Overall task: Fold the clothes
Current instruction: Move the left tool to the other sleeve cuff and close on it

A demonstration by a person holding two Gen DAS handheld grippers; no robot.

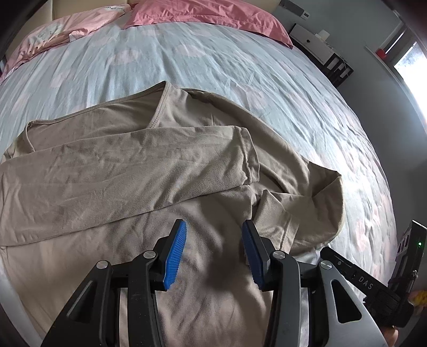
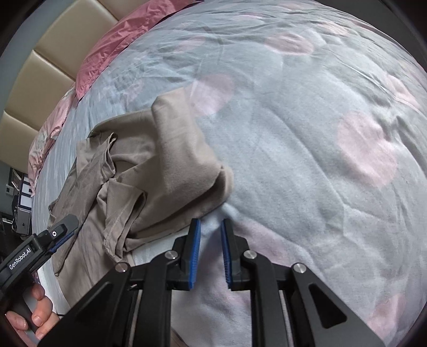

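The left gripper (image 1: 213, 235) hangs tilted down over a beige long-sleeved top (image 1: 128, 186) spread on the bed (image 1: 240, 66), its blue pads (image 1: 174, 253) standing well apart with only flat cloth showing beneath the gap; nothing is pinched. Just ahead of it, one sleeve (image 1: 120, 170) lies folded across the body of the top, its cuff ending ahead and slightly to the right of the gripper. To the right of the gripper the other sleeve (image 1: 299, 202) lies crumpled and doubled over near the garment's edge. Beyond the top, at the far end of the bed, sit pink pillows (image 1: 208, 13).

The right gripper (image 2: 209, 227) points down at the pale blue bedcover with pink patches, just off the garment's edge. Its jaws are narrow but not closed, with bare cover in the gap and no cloth caught. The bunched sleeve sits ahead and to its left, touching nothing of the pads as far as I can tell. Farther left, a hand (image 2: 32, 312) grips the handle of the left gripper.
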